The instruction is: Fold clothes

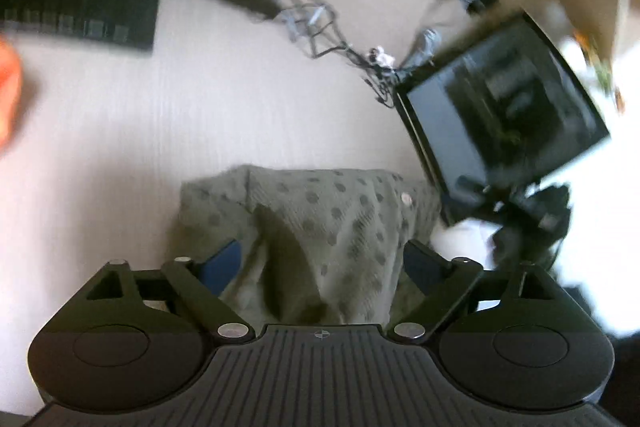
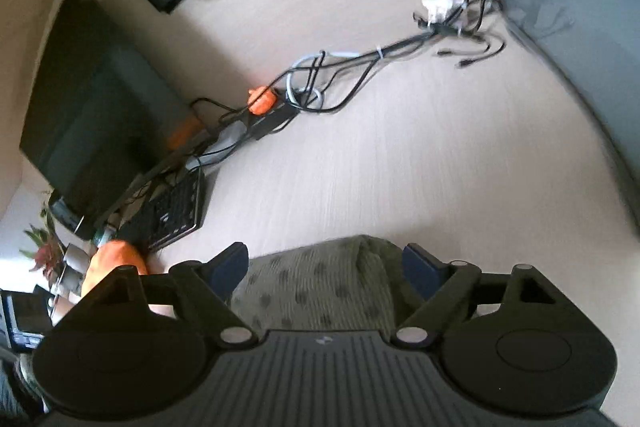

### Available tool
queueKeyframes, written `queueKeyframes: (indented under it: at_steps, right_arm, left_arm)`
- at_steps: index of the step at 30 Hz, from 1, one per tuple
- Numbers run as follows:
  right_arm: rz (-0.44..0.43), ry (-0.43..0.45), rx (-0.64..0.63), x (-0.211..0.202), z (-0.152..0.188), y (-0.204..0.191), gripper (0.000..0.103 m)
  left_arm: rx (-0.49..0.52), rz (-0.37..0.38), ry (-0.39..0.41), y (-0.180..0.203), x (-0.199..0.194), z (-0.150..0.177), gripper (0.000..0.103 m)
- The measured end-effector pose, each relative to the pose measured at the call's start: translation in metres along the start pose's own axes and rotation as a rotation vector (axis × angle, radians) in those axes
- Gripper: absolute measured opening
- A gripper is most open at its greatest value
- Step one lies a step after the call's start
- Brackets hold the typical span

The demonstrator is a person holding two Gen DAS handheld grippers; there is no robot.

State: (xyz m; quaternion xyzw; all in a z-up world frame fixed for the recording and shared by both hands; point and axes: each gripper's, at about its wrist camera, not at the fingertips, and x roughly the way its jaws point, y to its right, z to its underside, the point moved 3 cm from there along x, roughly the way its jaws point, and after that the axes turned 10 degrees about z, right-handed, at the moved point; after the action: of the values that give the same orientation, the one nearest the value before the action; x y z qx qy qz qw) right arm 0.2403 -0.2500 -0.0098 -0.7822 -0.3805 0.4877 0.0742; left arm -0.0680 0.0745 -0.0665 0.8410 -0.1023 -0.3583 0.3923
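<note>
Left gripper (image 1: pixel 320 259): jaws set wide, 1 blue pad on each side of a bunched fold of the garment; neither pad is seen pressing the cloth, so whether any grip holds cannot be told.

Right gripper (image 2: pixel 322 267): jaws likewise wide, flanking a rounded hump of the same fabric; contact not shown.

Olive dotted garment (image 1: pixel 320 211): knit cloth with darker dots and 1 pale button (image 1: pixel 407 199) near its right edge. It sits close under both cameras, rumpled and gathered, with a deep crease down the middle in the left wrist view. Whether it rests on the tabletop (image 1: pixel 220 99) or hangs lifted cannot be told. Fold state: not flat, no clean edge visible.

Surroundings: monitor (image 1: pixel 504 107) just beside the garment's right side; loose cable bundle (image 2: pixel 360 67) with an orange plug (image 2: pixel 261 99) across the tabletop; keyboard (image 2: pixel 172 211) and a second screen (image 2: pixel 100 107) to the right gripper's left.

Risks, as judged:
- Wide jaws closing on a thick bunch may catch 2 or more layers and set a crooked fold.
- Cloth swung sideways could brush the monitor or drag the cables.
- Both views are motion-blurred; fast travel could let the fabric slip out.
</note>
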Motion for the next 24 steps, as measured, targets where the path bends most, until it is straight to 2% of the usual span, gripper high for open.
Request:
queueKeyframes:
  at_steps: [5, 8, 10, 13, 15, 17, 19, 22, 24]
  right_arm:
    - [-0.028, -0.204, -0.11, 0.028, 0.032, -0.022, 0.086]
    - [-0.054, -0.301, -0.253, 0.011, 0.054, -0.031, 0.087]
    - [-0.059, -0.294, -0.185, 0.009, 0.045, -0.022, 0.09]
    - [-0.08, -0.275, 0.032, 0.03, 0.021, 0.005, 0.096]
    - [-0.143, -0.322, 0.146, 0.054, 0.014, 0.017, 0.098]
    - [-0.211, -0.367, 0.214, 0.081, 0.005, 0.019, 0.098]
    - [-0.219, -0.326, 0.189, 0.096, -0.015, 0.007, 0.098]
    - [-0.264, -0.157, 0.123, 0.089, -0.055, -0.012, 0.098]
    - [-0.272, -0.102, 0.035, 0.087, -0.069, -0.021, 0.1]
  left_arm:
    - [-0.146, 0.034, -0.058, -0.027, 0.038, -0.008, 0.093]
    - [-0.138, 0.034, -0.057, -0.029, 0.046, -0.013, 0.094]
    - [-0.178, 0.046, -0.056, -0.037, 0.056, -0.02, 0.094]
    - [-0.207, 0.084, -0.06, -0.041, 0.071, -0.032, 0.095]
    - [-0.225, 0.113, -0.071, -0.04, 0.088, -0.042, 0.095]
    - [-0.211, 0.101, -0.072, -0.032, 0.103, -0.064, 0.096]
    - [-0.182, 0.079, -0.046, -0.021, 0.113, -0.091, 0.096]
    - [-0.09, 0.082, 0.108, -0.01, 0.104, -0.131, 0.096]
    - [-0.049, 0.054, 0.164, -0.015, 0.102, -0.146, 0.096]
